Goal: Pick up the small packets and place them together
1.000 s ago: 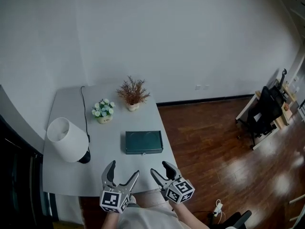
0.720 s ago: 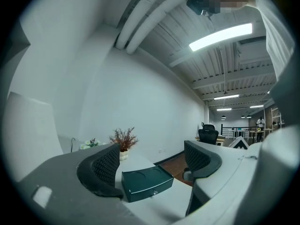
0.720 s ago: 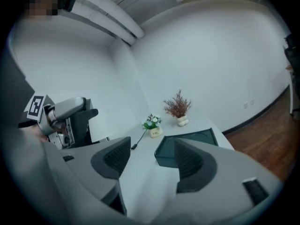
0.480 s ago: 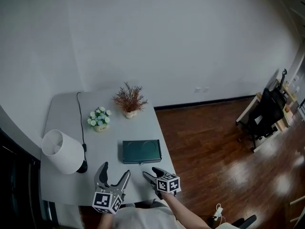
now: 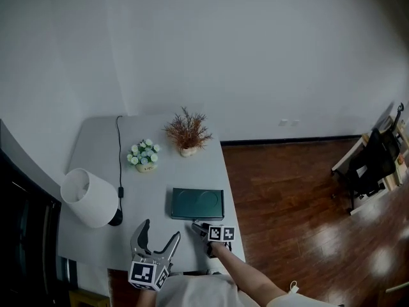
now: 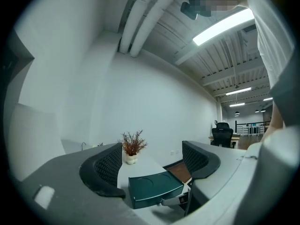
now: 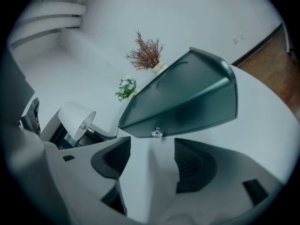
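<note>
- left gripper (image 5: 160, 230) hangs open and empty at the table (image 5: 96, 146) edge, jaws just narrowing slightly.
- right gripper (image 5: 199, 228) open, empty, facing the green box (image 5: 197, 203) knob (image 7: 156, 133).

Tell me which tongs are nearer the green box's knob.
Right. The right tongs sit open just before the knob of the green box; the left tongs, empty, jaws just narrowed, hover farther back, leftward.

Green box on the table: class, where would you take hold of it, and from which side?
Probably the small knob on the near face of the green box, approached from the near edge of the table. It is the only part sticking out; the body looks too wide for the jaws. The open right gripper points at it.
</note>
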`<state>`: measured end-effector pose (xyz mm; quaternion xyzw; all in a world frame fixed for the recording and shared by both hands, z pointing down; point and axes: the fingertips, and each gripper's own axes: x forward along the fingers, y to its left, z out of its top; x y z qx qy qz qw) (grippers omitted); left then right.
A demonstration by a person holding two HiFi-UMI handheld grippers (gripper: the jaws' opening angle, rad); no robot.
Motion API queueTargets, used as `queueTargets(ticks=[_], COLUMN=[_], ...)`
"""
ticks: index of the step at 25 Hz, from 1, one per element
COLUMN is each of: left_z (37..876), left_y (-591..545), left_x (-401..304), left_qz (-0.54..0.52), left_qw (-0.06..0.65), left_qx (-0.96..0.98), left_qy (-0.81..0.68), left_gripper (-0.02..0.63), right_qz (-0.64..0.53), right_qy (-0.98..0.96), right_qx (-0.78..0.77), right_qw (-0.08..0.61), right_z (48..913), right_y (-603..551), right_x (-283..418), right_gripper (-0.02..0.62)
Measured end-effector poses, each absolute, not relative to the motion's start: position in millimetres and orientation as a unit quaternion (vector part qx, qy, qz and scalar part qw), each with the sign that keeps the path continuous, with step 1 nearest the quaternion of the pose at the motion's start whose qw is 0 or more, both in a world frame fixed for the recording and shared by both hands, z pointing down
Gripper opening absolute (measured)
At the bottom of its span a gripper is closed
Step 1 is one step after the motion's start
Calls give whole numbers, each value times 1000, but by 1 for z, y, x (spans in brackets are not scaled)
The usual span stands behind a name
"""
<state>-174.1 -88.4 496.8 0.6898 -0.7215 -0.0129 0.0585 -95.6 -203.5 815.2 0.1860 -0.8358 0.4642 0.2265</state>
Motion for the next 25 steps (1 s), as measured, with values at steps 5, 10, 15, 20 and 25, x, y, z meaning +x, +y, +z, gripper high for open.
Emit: queueTargets(ticks=[5,10,15,20,25], left_z=[503,505,505,507,508], left_y=[-76,-65,-66,-73,-80], left_x=[-189,-203,-208,-200,-193], left_qz=[-12,-11,-18,-14,-16], left_qw=[73,79,83,83,87], left_qx=[662,646,647,667,683], left_qy=[-746,-760,-758,-740,-725], left_gripper=[385,385,385,385,385], right_qz=[471,475,452,447,449], right_qy=[-826,-818,-825,-824,-818], right_qx=[178,187,182,179,157], right_qw=[253,266,286,297,323], right_z=[825,828,829,831,832], right_y=[-210,-221,-218,-202,-164], right_x=[-106,-111,-111,-104,-90], right_gripper=[126,84,61,61,61])
